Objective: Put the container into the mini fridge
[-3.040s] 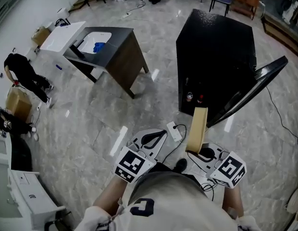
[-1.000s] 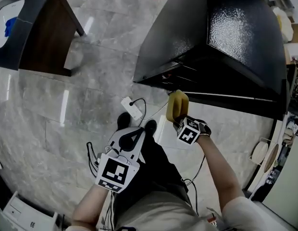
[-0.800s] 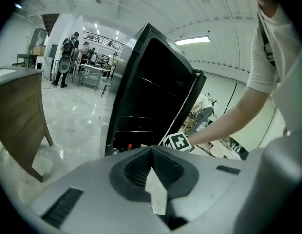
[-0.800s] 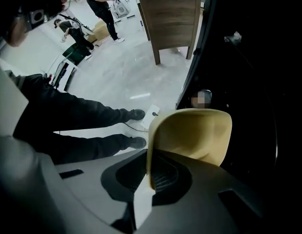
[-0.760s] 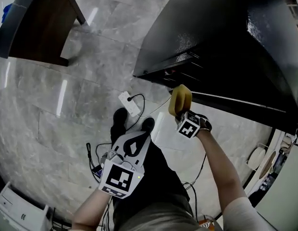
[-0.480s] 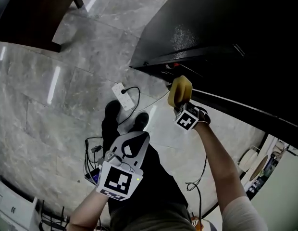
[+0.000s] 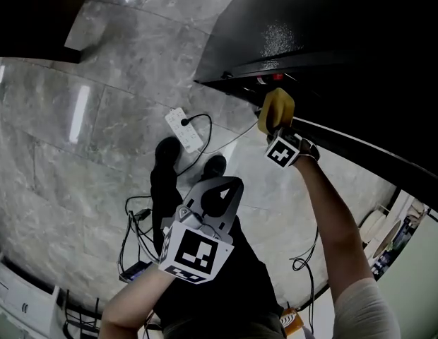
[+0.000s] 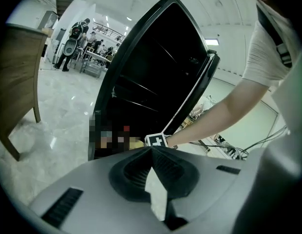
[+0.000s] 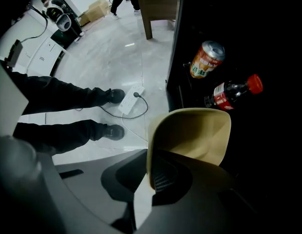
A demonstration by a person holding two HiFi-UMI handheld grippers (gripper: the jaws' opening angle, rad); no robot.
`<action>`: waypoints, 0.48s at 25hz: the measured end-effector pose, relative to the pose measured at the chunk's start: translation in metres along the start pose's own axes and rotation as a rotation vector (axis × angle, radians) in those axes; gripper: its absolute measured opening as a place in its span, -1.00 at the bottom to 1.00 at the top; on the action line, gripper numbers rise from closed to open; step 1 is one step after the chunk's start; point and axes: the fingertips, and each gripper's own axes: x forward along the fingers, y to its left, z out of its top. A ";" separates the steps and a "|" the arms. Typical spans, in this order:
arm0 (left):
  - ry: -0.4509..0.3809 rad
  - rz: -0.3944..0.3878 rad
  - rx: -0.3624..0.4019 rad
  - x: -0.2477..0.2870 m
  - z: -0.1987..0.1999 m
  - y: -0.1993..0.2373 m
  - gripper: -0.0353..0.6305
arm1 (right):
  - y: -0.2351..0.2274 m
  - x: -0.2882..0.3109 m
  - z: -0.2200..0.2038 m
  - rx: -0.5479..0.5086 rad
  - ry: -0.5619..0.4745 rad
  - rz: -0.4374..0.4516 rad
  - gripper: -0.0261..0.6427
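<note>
Right tool [image 9: 150, 165]: jaws clamped on one wall of the container, a pad on each face of it. It points down, and in the head view its marker cube faces up.
Container [image 9: 194, 130]: tan with rounded corners, its open hollow turned toward the right gripper view's camera. It is held by its rim, clear of the floor, at the mouth of the mini fridge. In the head view [image 7: 275, 109] it lies at 1 o'clock from the left tool. I cannot tell whether it touches a shelf.
Mini fridge [image 7: 325, 34]: black and glossy, standing open with a dark interior. It fills the head view from 12 to 3 o'clock.
Fridge door [image 8: 194, 94]: swung out, seen edge-on in the left gripper view, with the person's right forearm reaching in beside it.
Can [image 9: 207, 58]: orange and white, inside the fridge at 12 o'clock from the container and apart from it.
Bottle [image 9: 232, 94]: dark drink with a red cap and label, tilted with the cap toward 2 o'clock. It is inside the fridge, just beside the container's upper edge.
Left tool [image 7: 220, 193]: jaws together with nothing between them. It is near 6 o'clock in the head view, well apart from the fridge.
Power strip [image 7: 185, 130]: white, with a black plug and cable, on the floor at 9 o'clock from the container, near the fridge's front corner.
Shoes [image 7: 167, 151]: black, on the floor between the power strip and the left tool.
Floor [image 7: 78, 104]: glossy grey marble tiles.
</note>
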 end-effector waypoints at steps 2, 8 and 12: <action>0.015 -0.032 -0.003 0.010 -0.012 -0.001 -0.73 | -0.008 0.015 -0.004 0.014 0.013 -0.029 -0.83; 0.054 -0.119 -0.005 0.026 -0.048 -0.009 -0.73 | -0.018 0.038 -0.001 -0.018 0.008 -0.066 -0.83; 0.054 -0.131 0.009 0.035 -0.061 -0.007 -0.73 | -0.041 0.048 -0.003 -0.080 0.054 -0.141 -0.83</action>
